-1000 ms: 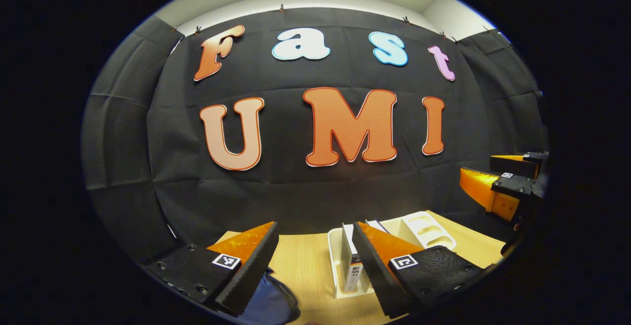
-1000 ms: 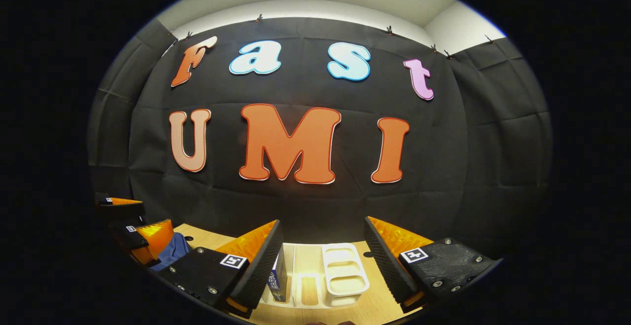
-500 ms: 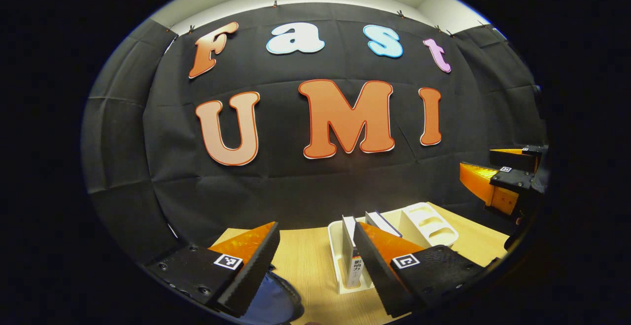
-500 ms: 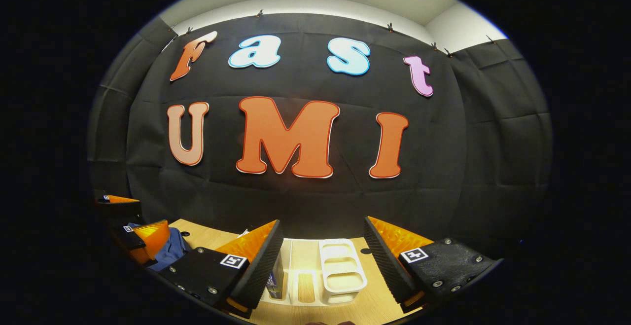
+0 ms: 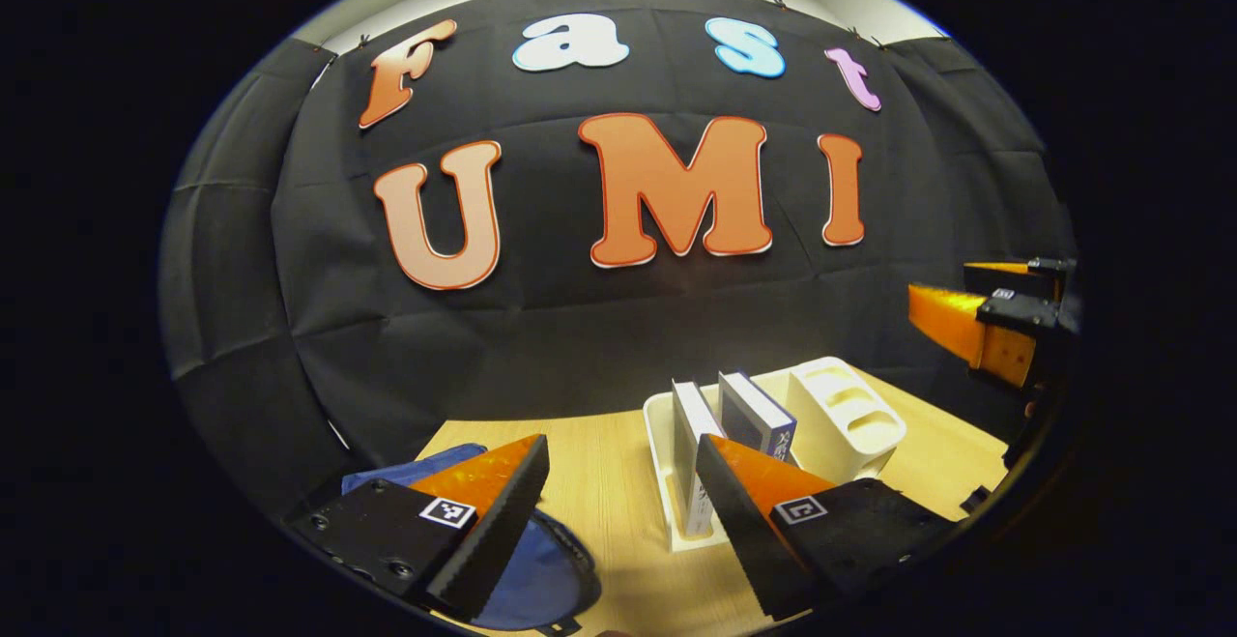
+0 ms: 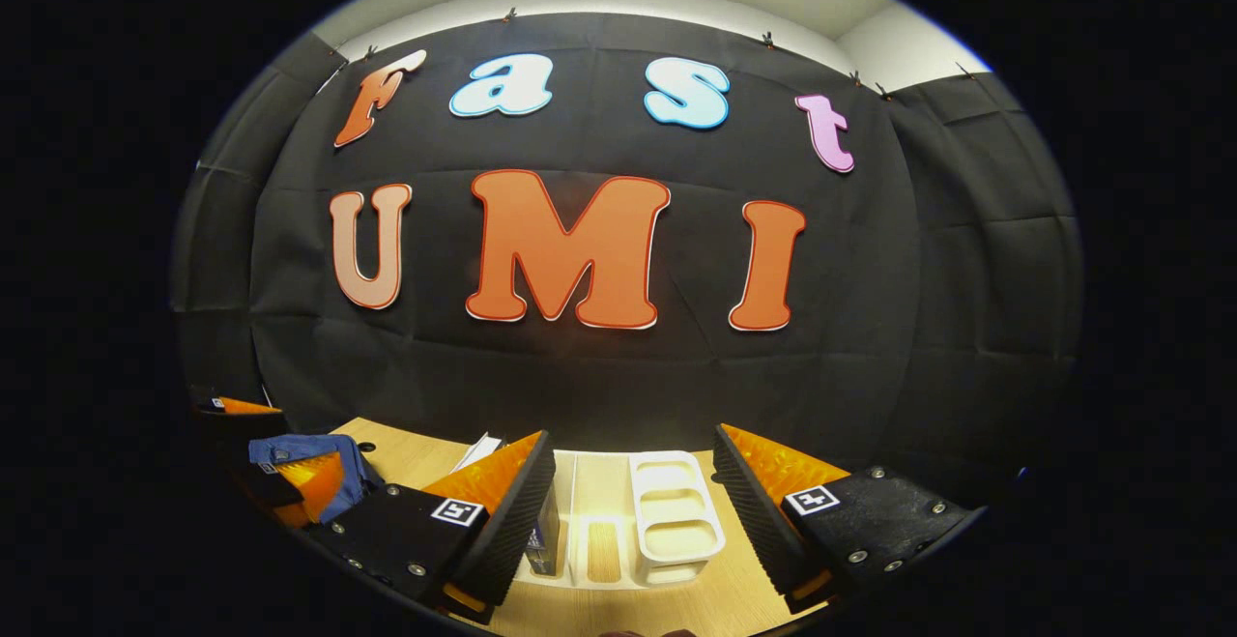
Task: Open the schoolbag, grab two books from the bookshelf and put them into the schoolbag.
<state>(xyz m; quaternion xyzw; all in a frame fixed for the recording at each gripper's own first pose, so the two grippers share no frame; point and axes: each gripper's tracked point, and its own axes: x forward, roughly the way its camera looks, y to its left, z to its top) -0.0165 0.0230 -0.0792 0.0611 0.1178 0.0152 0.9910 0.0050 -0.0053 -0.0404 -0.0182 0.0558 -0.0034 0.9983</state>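
Hovering level over table [image 5: 599, 482] | left tool [image 5: 618, 482] apart | right tool [image 6: 633, 492] apart above bookshelf [image 6: 676, 521]

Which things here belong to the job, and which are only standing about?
Belong to the job:
- blue schoolbag
- white bookshelf
- two upright books: white book, dark blue book
- left gripper and right gripper, both open

Standing about:
- wooden table
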